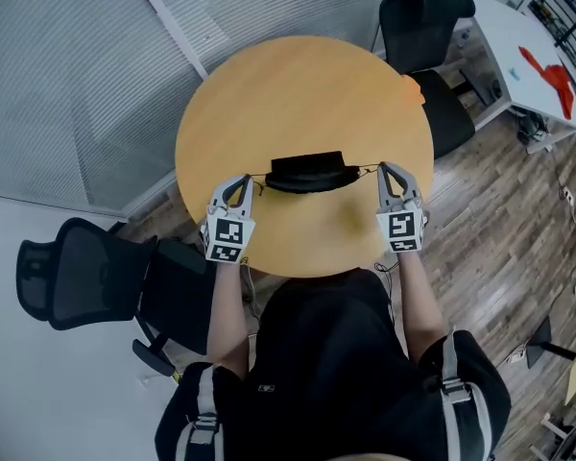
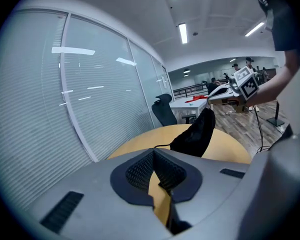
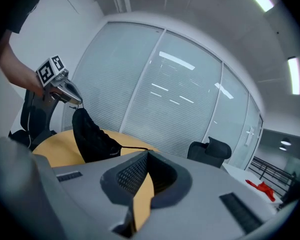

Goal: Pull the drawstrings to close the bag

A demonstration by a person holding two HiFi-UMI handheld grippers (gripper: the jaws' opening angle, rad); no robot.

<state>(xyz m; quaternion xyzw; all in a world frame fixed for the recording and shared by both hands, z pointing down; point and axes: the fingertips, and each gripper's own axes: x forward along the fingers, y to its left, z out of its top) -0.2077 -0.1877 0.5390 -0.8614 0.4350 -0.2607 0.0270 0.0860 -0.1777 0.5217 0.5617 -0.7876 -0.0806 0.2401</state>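
Note:
A black drawstring bag [image 1: 312, 173] hangs stretched between my two grippers above the round wooden table [image 1: 298, 84]. My left gripper [image 1: 247, 179] is shut on the left drawstring [image 1: 260, 176], and my right gripper [image 1: 381, 168] is shut on the right drawstring [image 1: 368, 169]. In the left gripper view a thin cord [image 2: 162, 146] runs from the closed jaw tips [image 2: 154, 149] to the bag [image 2: 195, 131], with the right gripper [image 2: 225, 91] holding its far side. In the right gripper view the cord [image 3: 127, 148] runs from the tips [image 3: 146, 151] to the bag [image 3: 90, 136], which hangs from the left gripper [image 3: 72, 100].
A black office chair [image 1: 77, 277] stands at the person's left and another [image 1: 427, 17] behind the table. A white desk [image 1: 528, 56] carries a red object. A glass wall with blinds [image 1: 96, 65] runs along the table's far left side.

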